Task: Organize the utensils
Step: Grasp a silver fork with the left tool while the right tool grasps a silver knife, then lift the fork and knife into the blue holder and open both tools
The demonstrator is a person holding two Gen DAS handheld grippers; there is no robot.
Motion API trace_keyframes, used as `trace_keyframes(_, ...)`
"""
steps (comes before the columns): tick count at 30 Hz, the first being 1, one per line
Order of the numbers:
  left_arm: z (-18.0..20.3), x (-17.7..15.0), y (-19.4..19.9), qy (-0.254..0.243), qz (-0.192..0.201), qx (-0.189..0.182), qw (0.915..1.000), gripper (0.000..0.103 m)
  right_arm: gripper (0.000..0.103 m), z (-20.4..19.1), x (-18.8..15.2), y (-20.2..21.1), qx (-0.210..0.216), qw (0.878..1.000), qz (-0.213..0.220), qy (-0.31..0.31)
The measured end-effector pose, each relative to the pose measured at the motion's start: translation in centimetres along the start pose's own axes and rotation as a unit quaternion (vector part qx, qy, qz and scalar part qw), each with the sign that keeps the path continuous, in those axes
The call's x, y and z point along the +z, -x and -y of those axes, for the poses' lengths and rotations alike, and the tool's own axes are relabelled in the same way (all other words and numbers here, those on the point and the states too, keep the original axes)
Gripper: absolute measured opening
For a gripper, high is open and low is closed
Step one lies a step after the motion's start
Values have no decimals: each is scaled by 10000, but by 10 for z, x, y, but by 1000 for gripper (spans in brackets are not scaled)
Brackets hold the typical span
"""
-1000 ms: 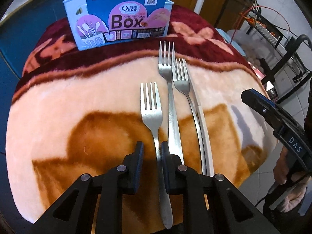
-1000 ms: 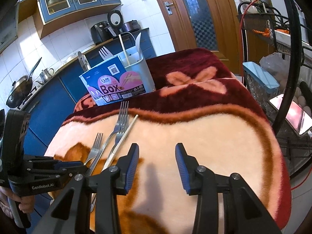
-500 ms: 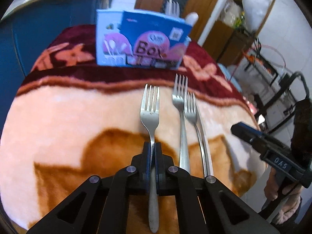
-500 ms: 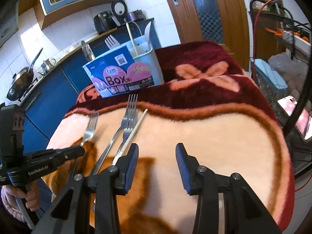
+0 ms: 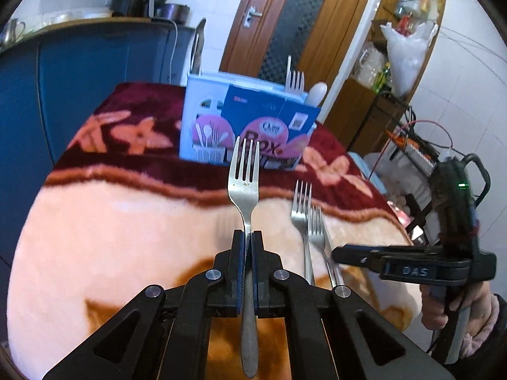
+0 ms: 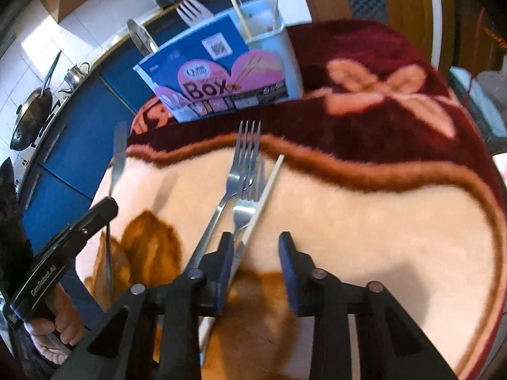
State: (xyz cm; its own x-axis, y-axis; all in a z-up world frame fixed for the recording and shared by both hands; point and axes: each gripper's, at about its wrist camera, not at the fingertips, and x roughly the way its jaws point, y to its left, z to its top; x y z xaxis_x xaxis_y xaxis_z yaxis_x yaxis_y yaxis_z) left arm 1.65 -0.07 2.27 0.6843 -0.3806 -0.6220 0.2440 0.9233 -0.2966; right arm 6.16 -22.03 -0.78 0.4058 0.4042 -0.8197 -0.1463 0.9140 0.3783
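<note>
My left gripper [image 5: 248, 237] is shut on a steel fork [image 5: 244, 180] and holds it lifted above the blanket, tines pointing at the utensil box [image 5: 244, 126]. The held fork also shows in the right wrist view [image 6: 116, 158]. Two more forks [image 6: 244, 171] and a white chopstick [image 6: 263, 196] lie together on the blanket. My right gripper [image 6: 255, 250] is open, its jaws low over their handles. The box [image 6: 221, 76] holds a fork, a knife and chopsticks.
A plush cream, brown and maroon blanket [image 5: 126, 228] covers the rounded table. Blue kitchen cabinets [image 5: 79, 72] stand behind on the left, a wooden door [image 5: 301, 15] behind the box, and a wire rack [image 5: 421, 152] at the right.
My left gripper closed on the left fork and lifted it off the blanket toward the box. My right gripper moved left and down over the two forks and chopstick.
</note>
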Motion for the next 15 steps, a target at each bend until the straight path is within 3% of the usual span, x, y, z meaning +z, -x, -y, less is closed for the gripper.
trace_keyframes(9,-6,11,6,55,312,-53,9995,4,12,0,14,-8,62,9995,-309,-64)
trace_keyframes(15,-7,24,8,93,540,-107,9984,4,8,-1,14,12,344,9992,174,-67)
